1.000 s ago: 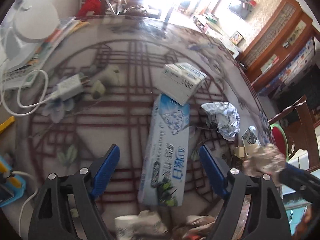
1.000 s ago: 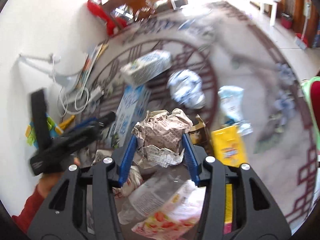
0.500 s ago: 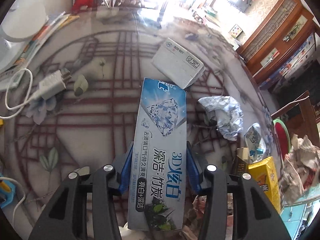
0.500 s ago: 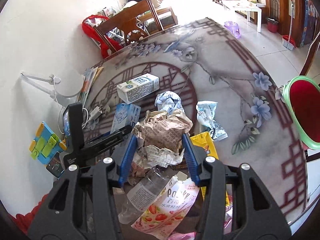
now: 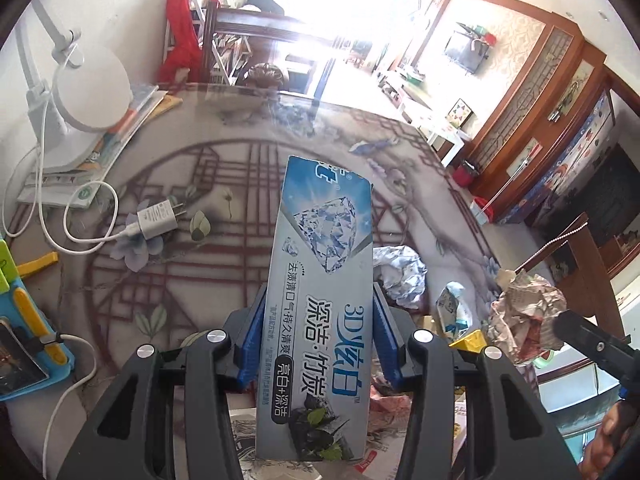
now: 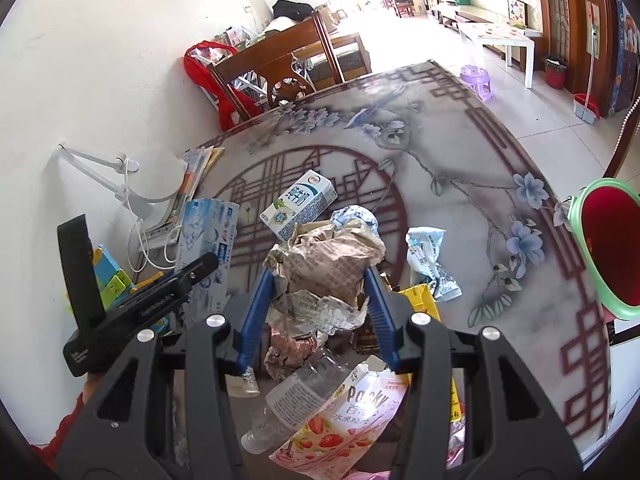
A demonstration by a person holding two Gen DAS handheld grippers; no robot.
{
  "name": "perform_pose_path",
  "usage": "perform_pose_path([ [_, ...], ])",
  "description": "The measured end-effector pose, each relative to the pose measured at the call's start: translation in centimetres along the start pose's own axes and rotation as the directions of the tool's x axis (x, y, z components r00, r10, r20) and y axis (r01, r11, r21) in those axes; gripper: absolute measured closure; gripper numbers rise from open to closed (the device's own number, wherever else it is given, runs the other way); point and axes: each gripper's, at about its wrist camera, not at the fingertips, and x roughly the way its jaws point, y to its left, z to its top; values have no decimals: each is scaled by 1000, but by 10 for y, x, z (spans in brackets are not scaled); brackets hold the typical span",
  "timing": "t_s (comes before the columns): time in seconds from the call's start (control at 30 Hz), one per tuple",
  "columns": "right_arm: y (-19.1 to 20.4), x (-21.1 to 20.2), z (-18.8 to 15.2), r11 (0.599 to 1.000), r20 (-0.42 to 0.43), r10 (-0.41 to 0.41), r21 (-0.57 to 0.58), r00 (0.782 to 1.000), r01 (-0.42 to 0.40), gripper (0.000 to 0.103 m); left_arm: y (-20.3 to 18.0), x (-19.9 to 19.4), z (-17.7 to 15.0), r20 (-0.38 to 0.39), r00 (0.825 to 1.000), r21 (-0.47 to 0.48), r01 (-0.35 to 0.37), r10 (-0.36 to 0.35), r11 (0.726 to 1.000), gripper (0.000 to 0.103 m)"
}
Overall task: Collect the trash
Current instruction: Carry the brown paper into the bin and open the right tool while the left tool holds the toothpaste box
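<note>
My left gripper (image 5: 316, 332) is shut on a long blue and grey toothpaste box (image 5: 320, 280) and holds it tilted up above the table; the box also shows in the right wrist view (image 6: 208, 236). My right gripper (image 6: 320, 304) is shut on a crumpled brown paper ball (image 6: 328, 264), which also shows in the left wrist view (image 5: 524, 316). On the table lie a milk carton (image 6: 300, 204), a crumpled blue-white wrapper (image 5: 400, 272), a small snack wrapper (image 6: 428, 260), a yellow box (image 6: 420, 300), a clear plastic bottle (image 6: 296, 400) and a strawberry Pocky packet (image 6: 340, 432).
A red bin with a green rim (image 6: 608, 244) stands off the table's right edge. A white desk lamp (image 5: 80, 92), books (image 5: 116, 140), a charger with cable (image 5: 156, 220) and a blue toy (image 5: 24, 332) sit at the left. A wooden chair (image 6: 288, 68) stands behind.
My left gripper closed on the toothpaste box and lifted it off the table, tilting it up. My right gripper kept hold of the paper ball and steadied above the pile.
</note>
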Motion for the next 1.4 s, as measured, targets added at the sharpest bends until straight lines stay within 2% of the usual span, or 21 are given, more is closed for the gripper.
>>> perform_pose_path([
  [0.27, -9, -3, 0, 1000, 13, 5, 30, 1000, -5, 57, -10, -4, 1, 9, 1000, 24, 9, -10, 1000, 58],
  [0.97, -15, -6, -7, 999, 6, 9, 50, 1000, -9, 57, -18, -11, 0, 23, 1000, 16, 21, -21, 1000, 58],
  [1.23, -27, -15, -7, 998, 16, -10, 68, 1000, 9, 57, -43, -7, -4, 11, 999, 39, 49, -50, 998, 58],
  [1.4, -51, -28, -4, 995, 28, -42, 88, 999, 39, 57, -67, 3, -5, -1, 998, 48, 65, -65, 997, 58],
])
